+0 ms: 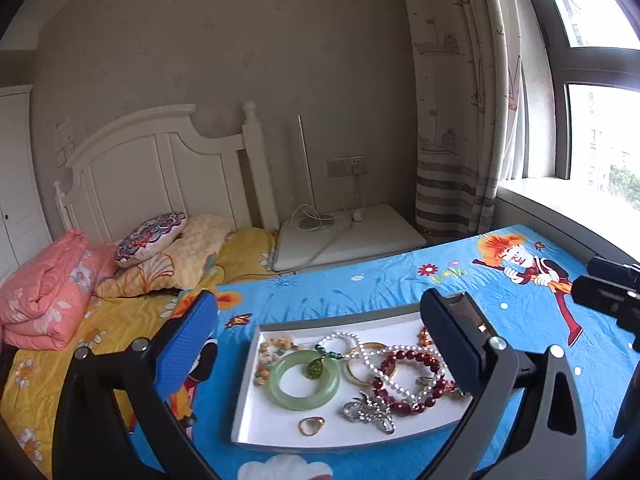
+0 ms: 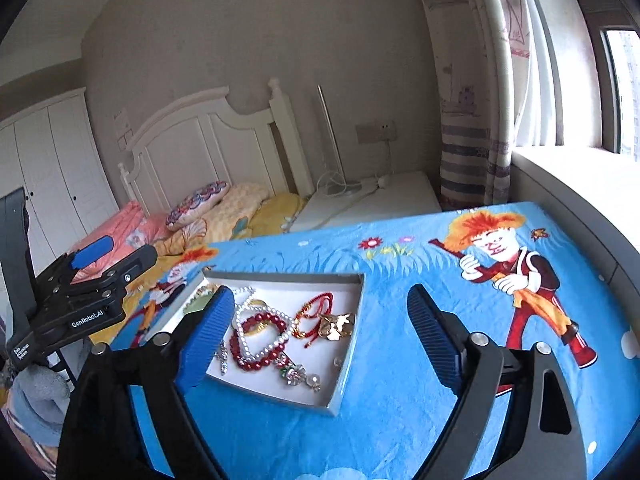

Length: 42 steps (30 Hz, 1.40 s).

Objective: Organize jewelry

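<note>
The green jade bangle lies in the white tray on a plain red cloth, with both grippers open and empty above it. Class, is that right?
One detail is wrong: the cloth is blue with a cartoon print, as the left wrist view shows. The green jade bangle does lie in the white tray, and the left gripper and right gripper are open and empty.

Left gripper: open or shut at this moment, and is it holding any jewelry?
Open and empty. The left gripper has its blue fingers spread wide above the tray, with nothing between them; the jewelry lies in the tray.
</note>
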Available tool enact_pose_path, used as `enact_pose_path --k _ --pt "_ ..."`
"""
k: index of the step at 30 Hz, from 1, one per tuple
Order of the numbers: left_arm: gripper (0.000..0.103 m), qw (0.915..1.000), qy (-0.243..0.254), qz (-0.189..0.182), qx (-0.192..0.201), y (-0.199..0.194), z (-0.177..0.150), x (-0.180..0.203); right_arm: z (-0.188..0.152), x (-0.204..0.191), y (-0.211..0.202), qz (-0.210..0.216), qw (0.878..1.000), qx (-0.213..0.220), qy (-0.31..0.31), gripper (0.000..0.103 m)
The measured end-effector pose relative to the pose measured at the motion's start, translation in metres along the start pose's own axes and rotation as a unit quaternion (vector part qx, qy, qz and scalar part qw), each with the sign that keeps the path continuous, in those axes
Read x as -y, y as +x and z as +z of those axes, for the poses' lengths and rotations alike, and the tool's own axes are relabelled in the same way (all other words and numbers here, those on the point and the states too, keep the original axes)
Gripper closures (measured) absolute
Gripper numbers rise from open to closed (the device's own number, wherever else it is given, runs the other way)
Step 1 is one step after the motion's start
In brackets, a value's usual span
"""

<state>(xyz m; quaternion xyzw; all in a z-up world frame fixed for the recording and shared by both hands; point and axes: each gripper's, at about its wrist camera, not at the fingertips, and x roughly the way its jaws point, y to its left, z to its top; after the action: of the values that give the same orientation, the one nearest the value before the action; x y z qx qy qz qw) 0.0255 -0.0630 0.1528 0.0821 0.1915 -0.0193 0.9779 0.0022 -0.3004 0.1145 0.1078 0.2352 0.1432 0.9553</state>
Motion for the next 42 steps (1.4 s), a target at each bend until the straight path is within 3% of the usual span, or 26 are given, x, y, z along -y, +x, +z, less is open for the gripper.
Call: enact_pose_path --k 7,15,28,42 --pt "0.002 0.9990 -0.037 0.027 0.000 -0.032 -0.023 -0.027 -0.011 -0.038 -0.009 -0.002 1.000 0.013 -0.020 0.017" --pt "0.002 0.9974 -0.055 0.012 -0.044 -0.015 -0.070 -0.035 -0.057 -0.087 0.022 -0.016 0.996 -0.042 -0.073 0.017" --pt "0.003 0.9955 -0.053 -0.017 -0.077 0.010 -0.101 -0.032 -0.083 -0.070 0.059 -0.067 0.994 -0.083 -0.030 0.017" --pt "0.003 0.9949 -0.030 -0.038 -0.088 0.019 -0.109 -0.020 -0.084 -0.066 0.060 -0.100 0.991 -0.084 -0.021 0.017"
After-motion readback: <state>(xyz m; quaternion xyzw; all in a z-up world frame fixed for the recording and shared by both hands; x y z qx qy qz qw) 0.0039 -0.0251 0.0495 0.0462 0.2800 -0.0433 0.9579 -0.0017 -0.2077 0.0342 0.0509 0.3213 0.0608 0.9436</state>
